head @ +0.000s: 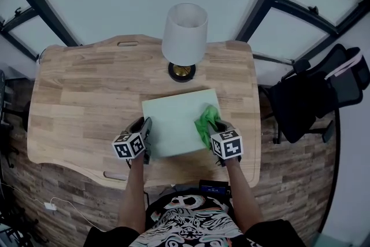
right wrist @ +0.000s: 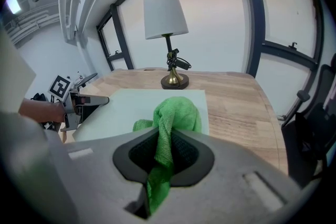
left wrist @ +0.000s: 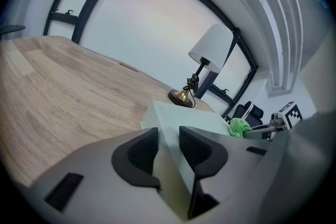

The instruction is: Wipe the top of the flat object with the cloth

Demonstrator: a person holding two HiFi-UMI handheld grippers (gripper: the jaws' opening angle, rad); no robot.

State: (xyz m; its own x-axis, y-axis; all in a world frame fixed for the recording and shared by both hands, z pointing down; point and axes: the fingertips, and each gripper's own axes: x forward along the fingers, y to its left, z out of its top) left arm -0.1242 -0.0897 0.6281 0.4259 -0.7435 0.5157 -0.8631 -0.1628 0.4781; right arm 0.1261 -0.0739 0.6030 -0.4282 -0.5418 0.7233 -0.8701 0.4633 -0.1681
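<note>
Your right gripper (right wrist: 166, 147) has its jaws pinching the green cloth (right wrist: 176, 113) on the flat board (right wrist: 131, 105), at the side away from the lamp (right wrist: 165, 10). Sweep toward the lamp with even pressure, letting the left gripper (left wrist: 168, 148), jaws clamped on the board's edge, steady it.

The left hand-held gripper (head: 147, 124) is tilted downward and clamped on the flat object's (head: 173, 118) near left edge. The right hand-held gripper (head: 215, 125), likewise tilted downward, is closed on the cloth (right wrist: 176, 113).
</note>
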